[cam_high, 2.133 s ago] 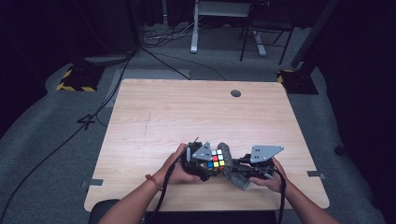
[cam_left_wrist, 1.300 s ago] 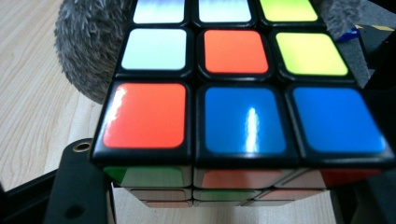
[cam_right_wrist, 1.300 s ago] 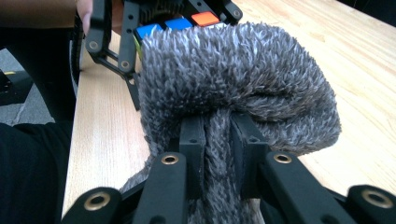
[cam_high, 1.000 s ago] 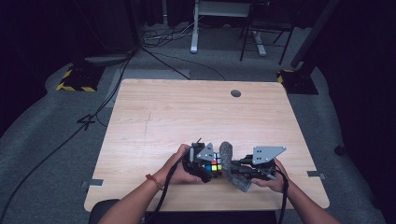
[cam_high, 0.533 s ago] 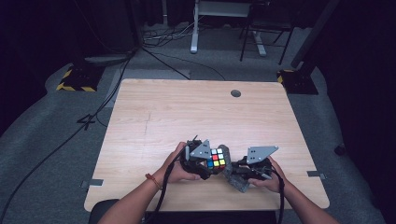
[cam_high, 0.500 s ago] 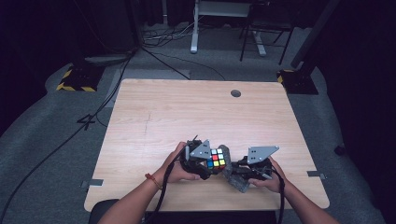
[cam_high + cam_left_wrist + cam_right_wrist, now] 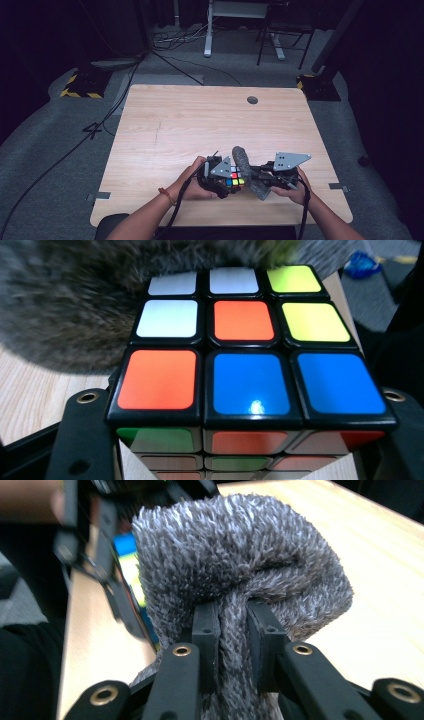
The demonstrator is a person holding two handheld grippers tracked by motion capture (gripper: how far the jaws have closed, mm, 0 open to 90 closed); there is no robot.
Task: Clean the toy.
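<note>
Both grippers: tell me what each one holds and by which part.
The left gripper clamps the puzzle cube by its two opposite sides. The right gripper pinches a fold of the grey fuzzy cloth, which lies against the cube.

We get an evenly lit bench [image 7: 200, 125] from overhead, dark surroundings. Glare spot on the cube's [image 7: 250, 370] blue tile; grey cloth [image 7: 60, 305] behind blurs. Right gripper view's background is out of focus.

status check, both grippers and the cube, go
Left gripper shut on multicoloured puzzle cube. Right gripper shut on fuzzy grey cloth, pressed against the cube. Light wooden table otherwise bare.
</note>
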